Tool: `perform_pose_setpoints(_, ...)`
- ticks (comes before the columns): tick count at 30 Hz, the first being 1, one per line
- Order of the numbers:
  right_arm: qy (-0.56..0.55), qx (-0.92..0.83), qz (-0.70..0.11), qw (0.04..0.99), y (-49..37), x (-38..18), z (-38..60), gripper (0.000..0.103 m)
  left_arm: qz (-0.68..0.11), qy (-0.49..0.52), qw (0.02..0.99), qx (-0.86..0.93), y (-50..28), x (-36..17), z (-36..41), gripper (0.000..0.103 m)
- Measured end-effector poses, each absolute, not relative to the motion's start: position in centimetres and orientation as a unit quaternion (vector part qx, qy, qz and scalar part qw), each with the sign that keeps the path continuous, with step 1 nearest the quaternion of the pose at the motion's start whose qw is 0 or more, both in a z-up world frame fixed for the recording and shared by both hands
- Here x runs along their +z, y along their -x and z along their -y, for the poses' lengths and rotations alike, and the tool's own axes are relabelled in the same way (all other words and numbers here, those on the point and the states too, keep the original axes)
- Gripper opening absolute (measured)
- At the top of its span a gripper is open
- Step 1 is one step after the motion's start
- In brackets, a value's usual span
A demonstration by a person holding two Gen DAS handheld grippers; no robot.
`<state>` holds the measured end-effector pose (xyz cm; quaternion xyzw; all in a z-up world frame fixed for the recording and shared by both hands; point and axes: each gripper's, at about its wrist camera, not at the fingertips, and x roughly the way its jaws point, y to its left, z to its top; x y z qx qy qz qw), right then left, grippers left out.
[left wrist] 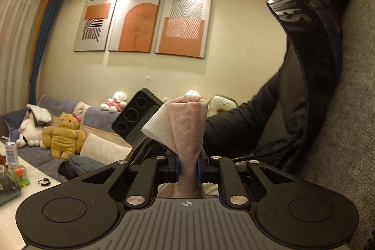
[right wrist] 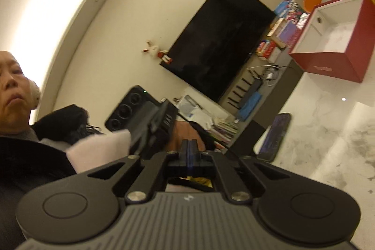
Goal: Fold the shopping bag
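Note:
My left gripper (left wrist: 188,168) is shut on the pale pink and white fabric shopping bag (left wrist: 185,132). The bag is bunched into a narrow roll that sticks up between the fingers, held in the air. My right gripper (right wrist: 189,152) has its fingers pressed together, with nothing visible between the tips. A fold of the pink bag (right wrist: 98,149) shows to its left in the right wrist view. The right gripper's camera head (left wrist: 136,116) shows just behind the bag in the left wrist view. The left gripper's camera head (right wrist: 140,118) shows in the right wrist view.
The person's dark sleeve (left wrist: 269,121) reaches across at the right. A sofa with plush toys (left wrist: 63,135) is at the left. A white table (left wrist: 14,214) carries a carton and small items. A red box (right wrist: 332,39) and a phone (right wrist: 274,135) rest on a marble surface (right wrist: 328,132).

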<state>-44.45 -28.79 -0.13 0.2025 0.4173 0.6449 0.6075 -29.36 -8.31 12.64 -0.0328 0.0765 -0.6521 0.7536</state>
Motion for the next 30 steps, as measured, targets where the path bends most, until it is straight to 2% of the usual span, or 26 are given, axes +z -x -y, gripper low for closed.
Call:
perform_pose_setpoints(2, -0.209, 0.616, -0.407, 0.641, 44.3, 0.0, 29.7, 0.007, -0.090, 0.063, 0.764, -0.636, 28.8, 11.8, 7.6, 0.014)
perform_pose_setpoints(4, -0.231, 0.600, -0.389, 0.660, 44.4, 0.0, 30.9, 0.019, -0.107, 0.112, 0.776, -0.611, 28.0, 10.5, 6.4, 0.014)
perform_pose_setpoints(6, -0.256, 0.586, -0.377, 0.671, 44.8, -0.4, 32.1, 0.051, -0.115, 0.159, 0.785, -0.588, 27.3, 9.4, 5.3, 0.014)
perform_pose_setpoints(9, -0.291, 0.552, -0.380, 0.683, 45.6, -2.2, 33.8, 0.051, -0.113, 0.185, 0.800, -0.559, 27.1, 8.6, 4.2, 0.014)
perform_pose_setpoints(15, -0.364, 0.482, -0.385, 0.698, 47.9, -6.4, 37.1, 0.053, -0.104, 0.174, 0.828, -0.522, 27.9, 8.2, 2.9, 0.014)
perform_pose_setpoints(21, -0.360, 0.424, -0.366, 0.746, 48.4, -8.4, 39.1, 0.055, -0.081, 0.142, 0.867, -0.470, 27.2, 9.1, 0.4, 0.014)
perform_pose_setpoints(22, -0.339, 0.411, -0.367, 0.763, 48.1, -8.4, 39.3, 0.055, -0.081, 0.135, 0.874, -0.460, 26.9, 9.3, 0.1, 0.014)
perform_pose_setpoints(25, -0.164, 0.349, -0.410, 0.826, 46.9, -8.3, 37.6, 0.052, -0.094, 0.109, 0.890, -0.432, 26.0, 9.8, 0.3, 0.014)
perform_pose_setpoints(28, 0.006, 0.337, -0.467, 0.818, 46.2, -9.7, 34.6, 0.050, -0.133, 0.088, 0.896, -0.415, 24.6, 9.7, 1.3, 0.014)
perform_pose_setpoints(30, 0.081, 0.347, -0.484, 0.799, 46.9, -11.2, 32.3, 0.050, -0.169, 0.080, 0.893, -0.408, 23.1, 9.2, 2.3, 0.014)
